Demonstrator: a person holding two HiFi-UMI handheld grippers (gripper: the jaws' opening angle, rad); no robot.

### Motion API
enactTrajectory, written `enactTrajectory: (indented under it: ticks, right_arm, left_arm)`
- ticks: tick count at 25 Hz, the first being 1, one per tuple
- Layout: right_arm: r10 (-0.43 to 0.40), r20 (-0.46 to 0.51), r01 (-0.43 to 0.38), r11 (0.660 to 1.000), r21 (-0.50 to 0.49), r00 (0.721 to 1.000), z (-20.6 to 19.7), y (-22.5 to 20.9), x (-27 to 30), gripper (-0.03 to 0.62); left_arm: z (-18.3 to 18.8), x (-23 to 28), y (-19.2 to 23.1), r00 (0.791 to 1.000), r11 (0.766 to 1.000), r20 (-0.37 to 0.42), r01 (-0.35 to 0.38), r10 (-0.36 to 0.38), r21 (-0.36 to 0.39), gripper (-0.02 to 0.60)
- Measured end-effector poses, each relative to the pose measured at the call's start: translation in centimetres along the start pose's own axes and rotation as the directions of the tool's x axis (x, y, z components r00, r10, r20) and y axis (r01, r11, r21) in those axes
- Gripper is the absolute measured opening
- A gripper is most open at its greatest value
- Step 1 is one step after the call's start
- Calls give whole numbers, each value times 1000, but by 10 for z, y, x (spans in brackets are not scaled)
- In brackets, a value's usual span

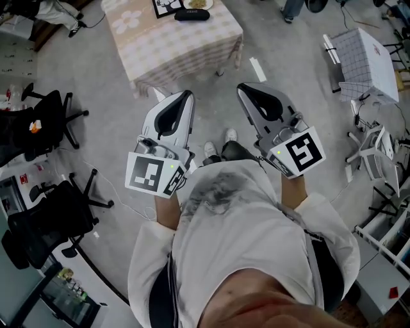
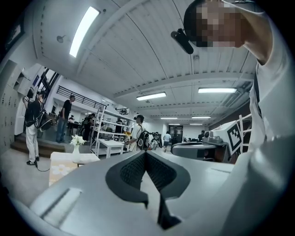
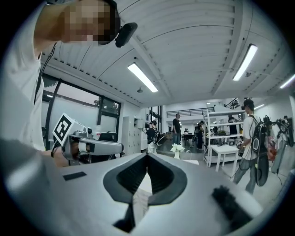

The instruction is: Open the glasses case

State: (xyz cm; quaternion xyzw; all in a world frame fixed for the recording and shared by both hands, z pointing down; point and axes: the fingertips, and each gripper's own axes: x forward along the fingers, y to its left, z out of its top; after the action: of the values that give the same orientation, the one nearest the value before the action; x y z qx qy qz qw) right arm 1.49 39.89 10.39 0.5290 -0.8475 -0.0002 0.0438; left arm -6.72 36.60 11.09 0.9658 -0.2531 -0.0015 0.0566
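A dark oblong glasses case (image 1: pixel 191 14) lies shut on a table with a checked cloth (image 1: pixel 173 45), far ahead at the top of the head view. I hold both grippers level in front of my chest, well short of the table. My left gripper (image 1: pixel 186 95) is shut with nothing between its jaws, and my right gripper (image 1: pixel 242 88) is shut and empty too. The left gripper view shows the left gripper (image 2: pixel 145 153) with its pads together, and the clothed table (image 2: pixel 62 162) with a vase beyond. In the right gripper view the right gripper (image 3: pixel 147 156) is likewise shut.
Black office chairs (image 1: pixel 48 122) stand along the left. A white checked box (image 1: pixel 366 56) and white stools (image 1: pixel 375 150) are at the right. A plate (image 1: pixel 198 4) and a marker card (image 1: pixel 168 7) lie by the case. Several people (image 3: pixel 252 138) and shelves (image 2: pixel 108 133) stand in the room.
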Motion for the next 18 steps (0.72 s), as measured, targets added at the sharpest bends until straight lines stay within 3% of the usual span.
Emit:
enactTrajectory:
  ticks: [18]
  right_arm:
    - [133,47,-135,990,44,990,-2,-113,66,17]
  left_arm:
    - [8,115,46,995,995,-16,-97,97,19,3]
